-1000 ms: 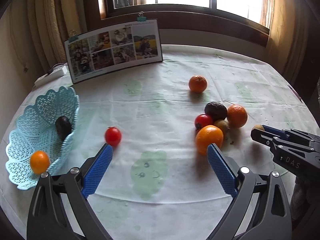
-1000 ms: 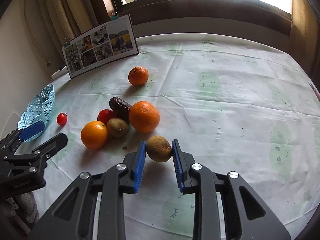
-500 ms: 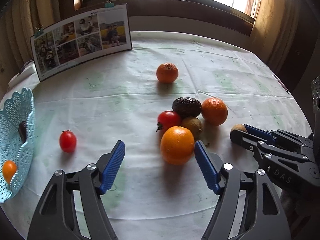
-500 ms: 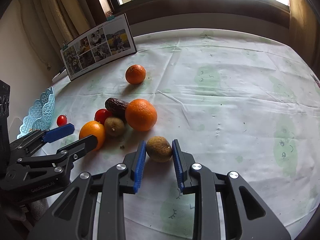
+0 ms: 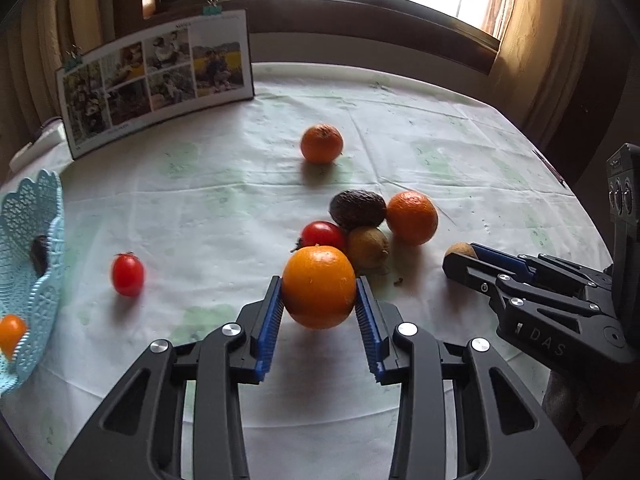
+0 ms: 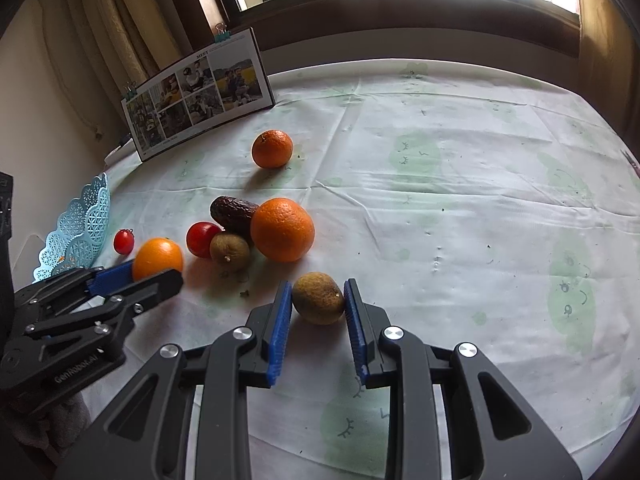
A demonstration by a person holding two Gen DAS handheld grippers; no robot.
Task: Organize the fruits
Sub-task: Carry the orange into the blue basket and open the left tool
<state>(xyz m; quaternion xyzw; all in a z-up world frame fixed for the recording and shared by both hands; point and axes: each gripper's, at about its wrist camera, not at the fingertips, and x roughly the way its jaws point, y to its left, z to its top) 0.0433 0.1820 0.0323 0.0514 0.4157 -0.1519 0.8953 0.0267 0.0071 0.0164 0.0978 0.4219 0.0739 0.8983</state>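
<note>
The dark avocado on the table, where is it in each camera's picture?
Left wrist view: the dark avocado sits right of centre, behind the kiwi, beside the big orange.
Right wrist view: the same avocado sits left of centre, partly hidden by that orange.
Shared landmark: the photo board at the table's far edge.

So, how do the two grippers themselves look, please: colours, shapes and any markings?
Both are black plastic frames with triangular cut-outs and silver screws. The left gripper and the right gripper each carry two fingers faced with blue ribbed pads. The left body reads "GenRobot.AI" in the right wrist view; the right body shows the letters "DAS" in the left wrist view.
</note>
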